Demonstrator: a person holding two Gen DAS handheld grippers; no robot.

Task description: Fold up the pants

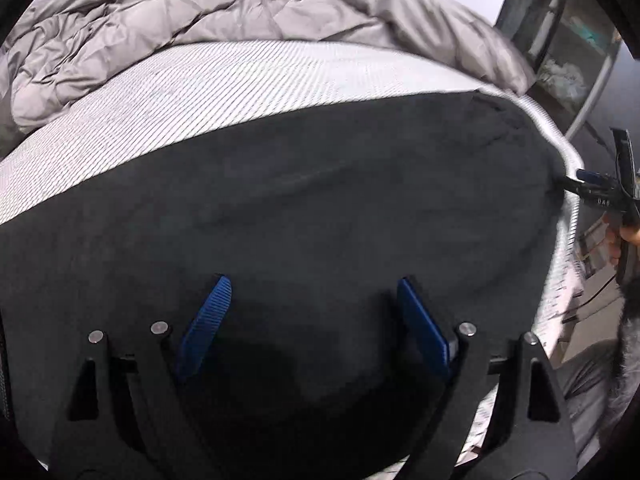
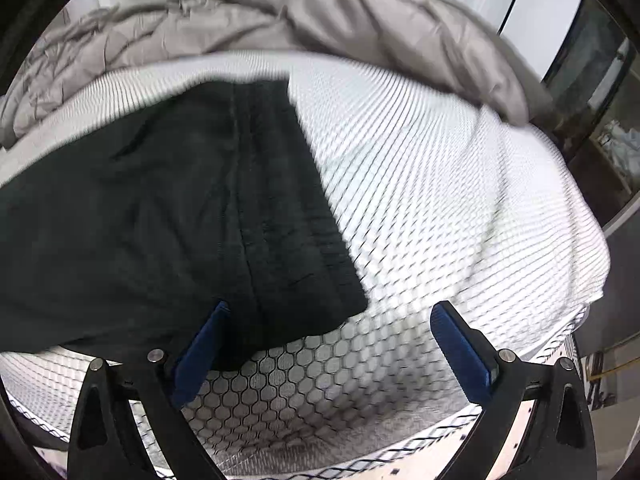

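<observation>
Dark charcoal fabric fills most of the left wrist view: the soft dark pants [image 1: 300, 208] lie spread flat on the white mattress with a black honeycomb pattern [image 1: 168, 92]. At the far left and along the back, a crumpled grey quilted duvet [image 1: 160, 12] is heaped against the head of the bed. Lower in that view, the left gripper [image 1: 314, 284] hangs over the cloth with its blue ribbed pads [image 1: 208, 316] set wide apart and nothing between them. Further right, the pants reach the mattress edge, where the right gripper [image 1: 580, 182] shows small at the rim, just beside the cloth, with a hand [image 1: 624, 236] behind it.

From the right wrist view, the pants [image 2: 168, 208] occupy the left half, their elastic waistband [image 2: 296, 220] running down toward the near mattress edge. The right gripper [image 2: 330, 310] stands wide open, its left pad [image 2: 200, 344] touching or just over the waistband corner, its right pad over bare mattress [image 2: 460, 200]. Beyond the bed's right side, a dark shelf unit [image 2: 600, 120] stands, blurred.
</observation>
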